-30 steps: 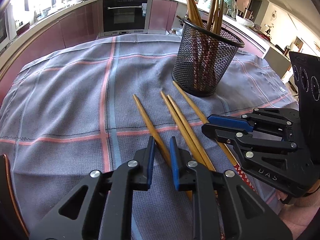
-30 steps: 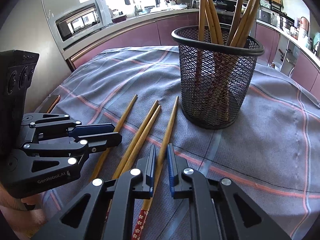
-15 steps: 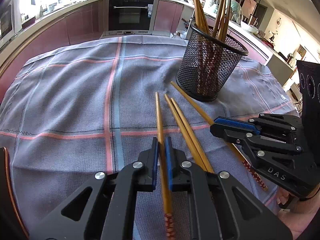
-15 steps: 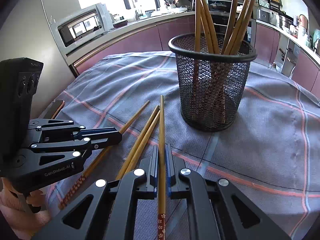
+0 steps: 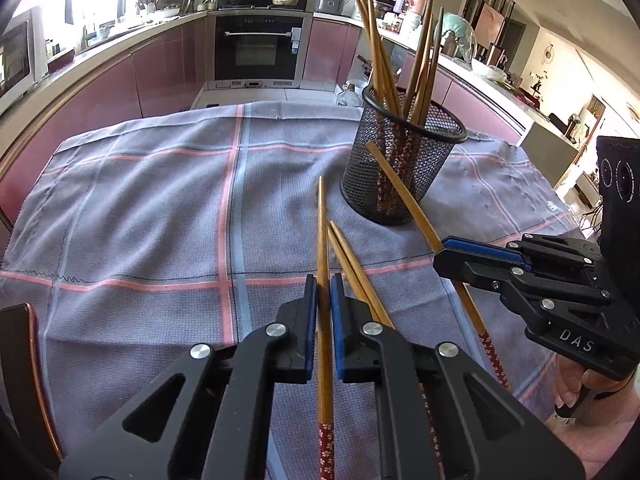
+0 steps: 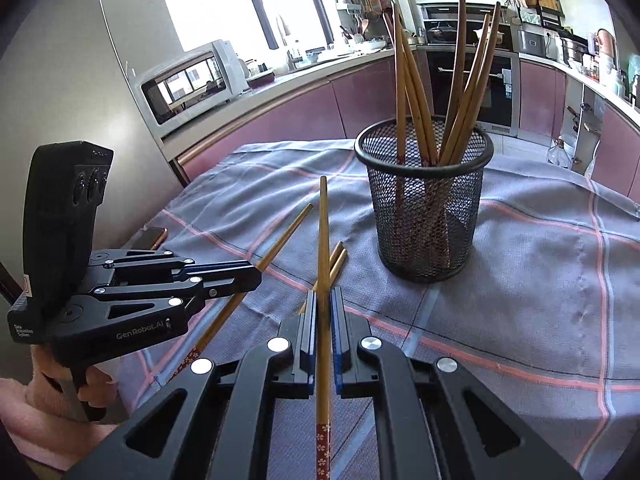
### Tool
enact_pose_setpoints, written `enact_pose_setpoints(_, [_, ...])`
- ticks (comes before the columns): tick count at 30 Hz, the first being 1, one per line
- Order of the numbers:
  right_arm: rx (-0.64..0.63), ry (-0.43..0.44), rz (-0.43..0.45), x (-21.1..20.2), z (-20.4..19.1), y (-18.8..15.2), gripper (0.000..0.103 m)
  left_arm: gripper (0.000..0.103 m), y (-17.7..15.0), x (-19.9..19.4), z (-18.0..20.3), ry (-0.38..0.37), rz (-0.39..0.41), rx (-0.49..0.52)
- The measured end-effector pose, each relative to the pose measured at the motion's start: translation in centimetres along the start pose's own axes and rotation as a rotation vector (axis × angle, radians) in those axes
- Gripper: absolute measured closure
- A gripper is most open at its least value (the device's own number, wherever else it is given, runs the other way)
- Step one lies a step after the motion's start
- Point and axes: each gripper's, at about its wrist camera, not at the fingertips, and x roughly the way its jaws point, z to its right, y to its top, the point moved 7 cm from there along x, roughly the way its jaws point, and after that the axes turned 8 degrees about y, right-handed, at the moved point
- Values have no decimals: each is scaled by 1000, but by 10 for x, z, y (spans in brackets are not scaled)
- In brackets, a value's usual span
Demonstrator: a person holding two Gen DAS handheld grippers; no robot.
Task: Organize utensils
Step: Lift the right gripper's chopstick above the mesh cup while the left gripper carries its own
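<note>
My left gripper (image 5: 324, 292) is shut on a wooden chopstick (image 5: 322, 232) and holds it above the cloth, tip forward. My right gripper (image 6: 323, 304) is shut on another chopstick (image 6: 323, 232), also lifted; this one shows in the left wrist view (image 5: 400, 192) pointing toward the holder. A black mesh holder (image 5: 400, 168), also in the right wrist view (image 6: 426, 208), stands upright with several chopsticks in it. Two more chopsticks (image 5: 352, 264) lie side by side on the cloth between the grippers and also show in the right wrist view (image 6: 338, 260).
A grey checked tablecloth (image 5: 160, 208) covers the table. A phone (image 6: 154, 236) lies at the table's left edge in the right wrist view. Kitchen counters and an oven (image 5: 260, 48) stand behind.
Both grippers closed on a chopstick each and lifted them off the cloth. The two chopsticks now point toward the holder, and two stay lying on the cloth.
</note>
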Motion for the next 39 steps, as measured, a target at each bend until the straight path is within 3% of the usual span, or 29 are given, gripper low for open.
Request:
enact_pose_setpoints(25, [-4, 11, 223, -62, 1, 46, 98, 95, 49, -98, 5, -169, 222, -31])
enact_pose_setpoints(39, [-42, -18, 303, -89, 7, 74, 98, 95, 86, -117, 9, -202, 293, -61])
